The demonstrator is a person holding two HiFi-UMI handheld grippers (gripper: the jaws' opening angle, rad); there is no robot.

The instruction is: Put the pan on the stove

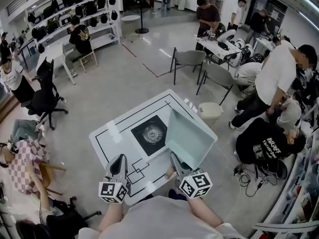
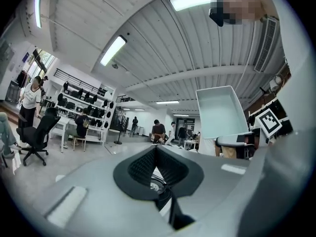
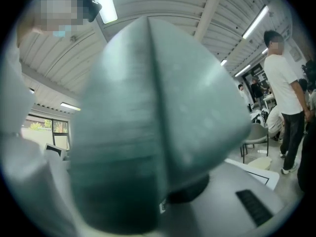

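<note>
Above the table's [image 1: 99, 138] right half, R gripper [image 1: 175, 163] clamps the near edge of the pan [image 1: 189, 136], held aloft. The stove [image 1: 148, 133] lies just left and below (short shift). L gripper [image 1: 118, 164] is closed, empty, and nearer the stove.

The pan [image 1: 192, 138] looks smooth and matt; the stove [image 1: 141, 139] is glossy black around shiny metal.

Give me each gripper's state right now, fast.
Left gripper: closed, holding nothing.
Right gripper: closed on the pale green pan, which it holds tilted up.
</note>
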